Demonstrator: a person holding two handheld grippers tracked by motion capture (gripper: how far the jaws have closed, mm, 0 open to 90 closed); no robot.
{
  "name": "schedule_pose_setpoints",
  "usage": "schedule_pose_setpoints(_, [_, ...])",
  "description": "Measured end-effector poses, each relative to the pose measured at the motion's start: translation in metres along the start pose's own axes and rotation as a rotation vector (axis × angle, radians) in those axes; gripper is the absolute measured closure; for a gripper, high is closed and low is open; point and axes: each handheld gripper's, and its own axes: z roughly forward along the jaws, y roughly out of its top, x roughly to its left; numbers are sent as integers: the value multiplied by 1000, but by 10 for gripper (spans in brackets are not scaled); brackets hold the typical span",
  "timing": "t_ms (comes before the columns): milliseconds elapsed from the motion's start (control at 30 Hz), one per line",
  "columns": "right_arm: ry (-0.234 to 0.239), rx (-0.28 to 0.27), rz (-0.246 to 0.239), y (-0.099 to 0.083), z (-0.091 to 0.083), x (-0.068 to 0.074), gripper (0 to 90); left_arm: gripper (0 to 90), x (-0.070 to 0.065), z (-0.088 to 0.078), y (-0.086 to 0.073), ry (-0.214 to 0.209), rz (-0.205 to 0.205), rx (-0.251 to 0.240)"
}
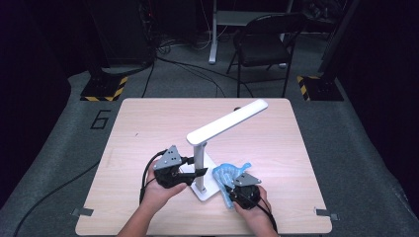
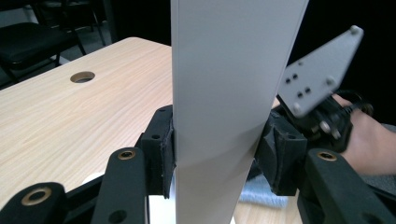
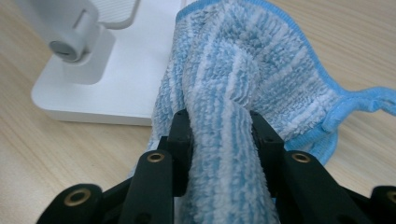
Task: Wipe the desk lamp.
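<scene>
- Two grippers at work over a light wooden table [image 1: 148,123], one in each of the person's hands, both near the table's front edge.
- Left gripper [image 1: 195,172]: jaws clamped on the upright post [image 1: 199,165] of a white desk lamp [image 1: 227,121]. In the left gripper view the post [image 2: 229,93] stands between the pads, and both pads press flat against its sides.
- Lamp: flat white base [image 1: 210,190] sits on the table, post rises upright from it, and the long lamp head slants up and away toward the far right of the table.
- Right gripper [image 1: 232,183]: jaws closed on a bunched fold of a blue-and-white striped cloth [image 1: 228,174]. In the right gripper view the cloth [image 3: 243,93] rises as a thick ridge between the two pads, pinched on both sides.
- Cloth position: just to the right of the lamp post in the high view, draped partly over the right part of the base [image 3: 116,88] and partly on the table beside it. One blue-edged corner trails off toward the far right.
- Hinge at the foot of the post [image 3: 70,44] shows close beside the cloth in the right gripper view; cloth and hinge look apart, not touching.
- Right gripper's grey plate [image 2: 322,74] and the hand [image 2: 369,144] behind it appear beyond the post in the left gripper view.
- Round hole [image 2: 82,76] in the tabletop, far side.
- Behind the table: a dark folding chair [image 1: 267,44] on grey floor.
</scene>
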Motion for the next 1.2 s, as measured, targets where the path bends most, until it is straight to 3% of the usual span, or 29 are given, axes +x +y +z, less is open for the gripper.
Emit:
schedule_pose_setpoints(200, [9,-13,53,-2,-9,-16,662,520,-1,1,1,-22,1,4])
schedule_pose_setpoints(233, [13,-20,77,-2,-11,-16,661,519,-2,2,1,-22,1,-1])
schedule_pose_setpoints(333, [17,-46,79,0,-14,-15,657,519,-6,4,3,-45,20,19])
schedule_pose_setpoints(500, [32,-78,62,3,-18,-9,655,518,-17,12,6,-119,31,22])
schedule_pose_setpoints(667, [65,-86,32,5,-17,1,649,516,-23,18,5,-226,63,11])
schedule_pose_setpoints(733, [75,-89,20,5,-15,5,646,515,-24,19,5,-244,68,7])
schedule_pose_setpoints(867, [68,-73,-34,6,-9,12,643,514,-23,19,6,-242,75,16])
schedule_pose_setpoints(900, [64,-62,-26,5,-7,14,644,514,-23,19,6,-237,75,16])
schedule_pose_setpoints(1000, [36,-56,-46,4,-2,10,651,516,-22,17,6,-190,84,16])
schedule_pose_setpoints(1200, [-17,-51,-8,3,1,-5,656,513,-20,16,6,-159,64,16])
